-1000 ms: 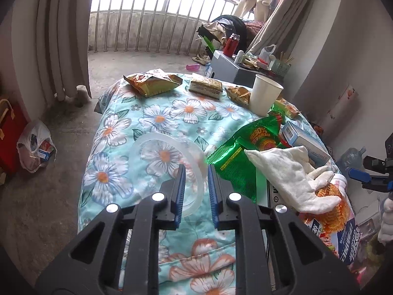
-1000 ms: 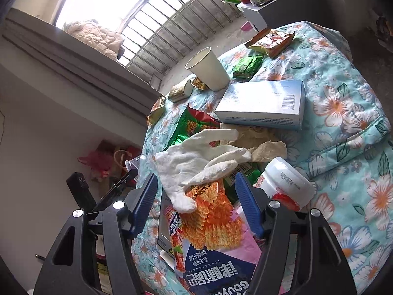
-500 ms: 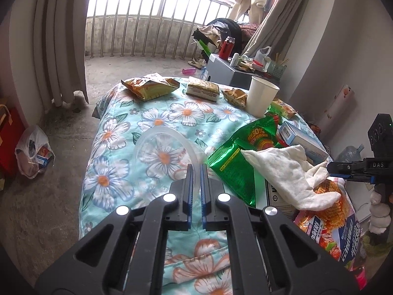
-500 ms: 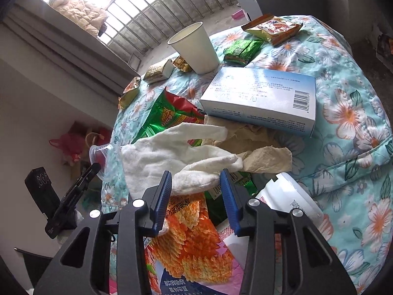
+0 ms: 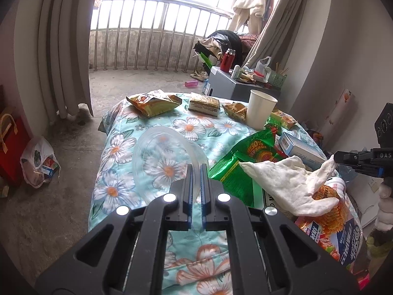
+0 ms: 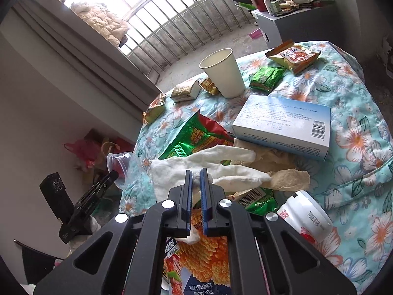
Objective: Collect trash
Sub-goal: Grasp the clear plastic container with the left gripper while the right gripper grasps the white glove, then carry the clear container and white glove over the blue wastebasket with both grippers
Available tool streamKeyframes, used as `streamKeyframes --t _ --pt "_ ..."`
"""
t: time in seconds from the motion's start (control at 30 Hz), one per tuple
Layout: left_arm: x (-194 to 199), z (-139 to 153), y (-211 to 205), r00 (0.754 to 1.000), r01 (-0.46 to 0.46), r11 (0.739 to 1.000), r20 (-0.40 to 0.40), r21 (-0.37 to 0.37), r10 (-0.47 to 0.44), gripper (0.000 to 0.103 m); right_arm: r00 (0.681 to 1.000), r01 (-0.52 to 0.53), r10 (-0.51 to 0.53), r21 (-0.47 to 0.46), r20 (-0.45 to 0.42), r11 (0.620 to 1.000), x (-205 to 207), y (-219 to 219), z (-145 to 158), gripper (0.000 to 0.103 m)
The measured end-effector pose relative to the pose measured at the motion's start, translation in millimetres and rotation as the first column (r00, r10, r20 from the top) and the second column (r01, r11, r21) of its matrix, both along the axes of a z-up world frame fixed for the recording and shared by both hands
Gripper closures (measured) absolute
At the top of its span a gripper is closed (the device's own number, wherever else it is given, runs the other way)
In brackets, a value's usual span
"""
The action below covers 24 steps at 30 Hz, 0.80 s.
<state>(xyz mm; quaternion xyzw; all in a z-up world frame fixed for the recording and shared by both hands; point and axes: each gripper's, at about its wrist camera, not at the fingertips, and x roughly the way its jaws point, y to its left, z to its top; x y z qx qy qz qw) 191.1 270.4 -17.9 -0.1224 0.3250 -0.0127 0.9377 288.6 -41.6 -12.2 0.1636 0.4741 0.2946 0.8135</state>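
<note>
Gripping now: you have both claws clamped, one on each piece of trash.
Left gripper: your jaws stand narrow, pinched on the near rim of the clear lid.
Lid: it sits tilted, its near edge raised off the floral cloth, left of the green bag.
Green bag: it lies flat, its right end tucked under the glove.
Glove: white, limp, draped over the green bag and the orange bag, its fingers pointing toward the blue box.
Right gripper: your jaws are narrow, closed on a fold of the glove near its cuff; in the left view its tip bites the glove's raised corner.
Tissue: brownish, crumpled, lying partly under the glove's fingers and against the box.
Blue box: flat on the cloth, just behind the tissue.
Cup: upright, behind the box, with small wrappers on both sides of it.
White bottle: on its side at the right, touching the orange bag.
</note>
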Motion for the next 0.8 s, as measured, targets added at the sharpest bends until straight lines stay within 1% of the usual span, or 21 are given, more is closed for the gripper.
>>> streamKeyframes --t 0.2,0.43,0.8 --pt "-9.5 16.3 -0.3 0.998 -0.015 1.0 0.054 0.027 0.014 0.1 0.996 -0.02 0.016 0.038 0.082 0.999 -5.2 4.3 28.2 0.097" --pt "-22.8 34.8 0.0 0.994 -0.031 0.998 0.109 0.046 0.025 0.1 0.987 -0.01 -0.005 0.093 0.163 0.996 -12.8 -3.8 62.0 0.097" --pt "-43.1 64.1 -6.6 0.984 -0.028 0.998 0.179 0.063 0.016 0.1 0.959 0.048 -0.088 0.153 0.268 0.987 -39.1 -44.1 102.5 0.097"
